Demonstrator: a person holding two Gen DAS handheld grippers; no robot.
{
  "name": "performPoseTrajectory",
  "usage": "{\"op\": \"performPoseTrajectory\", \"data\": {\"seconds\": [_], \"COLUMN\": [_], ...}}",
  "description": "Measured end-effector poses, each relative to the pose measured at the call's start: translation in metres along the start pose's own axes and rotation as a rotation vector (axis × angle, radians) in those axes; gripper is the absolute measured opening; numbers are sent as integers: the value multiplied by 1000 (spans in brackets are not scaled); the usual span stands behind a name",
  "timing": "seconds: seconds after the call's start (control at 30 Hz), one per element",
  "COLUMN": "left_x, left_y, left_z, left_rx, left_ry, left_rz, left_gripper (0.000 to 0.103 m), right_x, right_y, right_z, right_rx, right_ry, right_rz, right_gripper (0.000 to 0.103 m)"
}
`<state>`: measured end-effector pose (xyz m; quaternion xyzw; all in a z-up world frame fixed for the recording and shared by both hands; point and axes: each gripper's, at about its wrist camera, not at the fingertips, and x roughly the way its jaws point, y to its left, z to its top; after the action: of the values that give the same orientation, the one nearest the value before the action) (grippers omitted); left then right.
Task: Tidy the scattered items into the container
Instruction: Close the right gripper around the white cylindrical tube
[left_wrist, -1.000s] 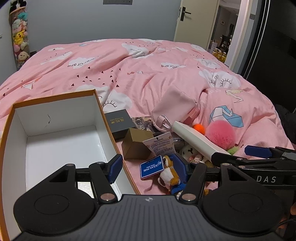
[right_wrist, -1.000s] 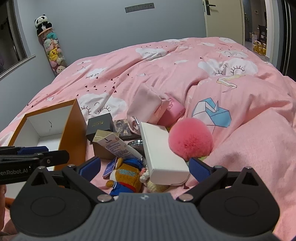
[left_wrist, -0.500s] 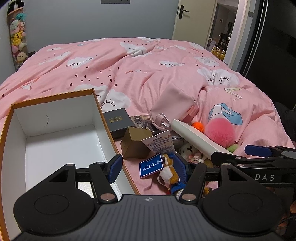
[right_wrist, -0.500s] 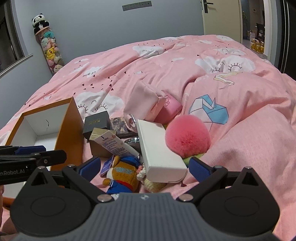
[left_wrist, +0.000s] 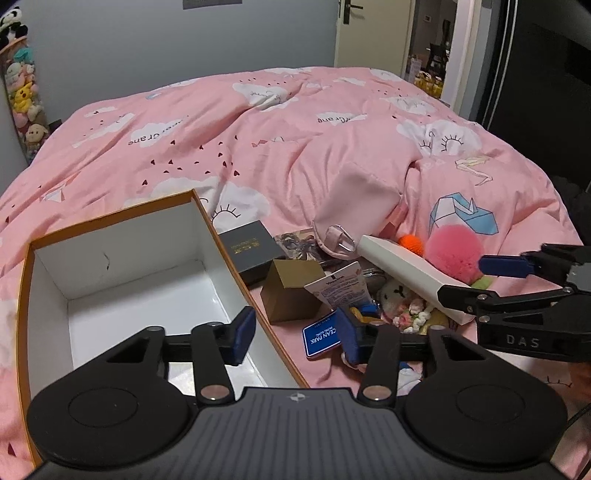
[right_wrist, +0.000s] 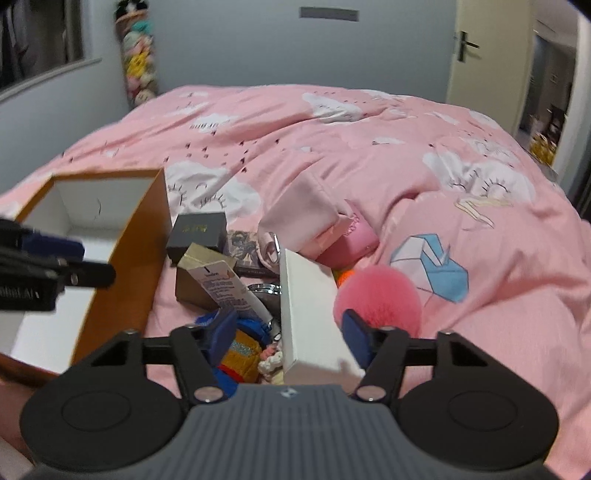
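My left claw (left_wrist: 295, 334) hangs released, its blue pads spread wide; one pad sits over the inside of the orange box (left_wrist: 122, 236) and the other over the clutter just beside it. The box rests on the pink bed (left_wrist: 295, 147), its white interior bare as far as I can see.

My right claw (right_wrist: 290, 334) is also spread apart, with the near end of the long white box (right_wrist: 310, 314) lying between its pads. I cannot tell whether either pad touches it. The white box slants across the heap, and the fluffy pink pompom (right_wrist: 376, 295) lies just beside it on the right.

The scattered things sit in a pile to the right of the orange box: a dark gift box (left_wrist: 253, 247) near the box wall, a tan carton (left_wrist: 291, 291) in front of it, a printed tube (right_wrist: 232, 291) leaning over the carton, a blue tag (left_wrist: 321, 338), and a plush toy (right_wrist: 240, 350) in blue and yellow under my right claw. A small orange ball (left_wrist: 410, 243) peeks out behind the white box, and a pale pink pouch (right_wrist: 306, 214) rests farther back against a fold of the cover.
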<state>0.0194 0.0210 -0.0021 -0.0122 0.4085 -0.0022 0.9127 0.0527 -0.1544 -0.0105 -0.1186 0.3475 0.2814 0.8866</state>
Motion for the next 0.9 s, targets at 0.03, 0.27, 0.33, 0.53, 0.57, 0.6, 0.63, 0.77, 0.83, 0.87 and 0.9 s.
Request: {"op": "performPoseTrajectory", "data": {"seconds": [0.03,0.27,0.33,0.53,0.57,0.6,0.63,0.77,0.83,0.87,0.9], "left_x": [2,11,15,30,33,35,36,39,39,38,38], "left_y": [1,0,0,-2,-3,-4,-3,-3,-1,0,1], "left_z": [2,16,21,31,32,33,34,34,34,33,33], "left_rx": [7,57,57,64,66,66,64,54,49,45,41], "left_ry": [5,6,7,29,32,34,38,50,53,51,51], "left_rz": [-3,-3,-16,-31,-32,-31,-32,-38,-41,-42,-42], "left_gripper": [47,39,38,38,38,38,38,38,38,38,38], "right_x": [4,27,34,52,55,59,62,76,82,85,87], "right_y": [0,1,-2,-6,-5,-5,-5,-3,-1,1,3], "right_z": [3,21,25,29,29,28,28,26,25,25,25], "right_rx": [-17,-104,-102,-114,-126,-136,-142,-154,-172,-185,-198], "right_ry": [11,35,45,92,102,110,120,167,188,195,200], "right_rz": [3,5,4,35,34,32,29,28,22,13,0], "right_gripper": [59,57,57,57,57,57,57,58,59,59,59]}}
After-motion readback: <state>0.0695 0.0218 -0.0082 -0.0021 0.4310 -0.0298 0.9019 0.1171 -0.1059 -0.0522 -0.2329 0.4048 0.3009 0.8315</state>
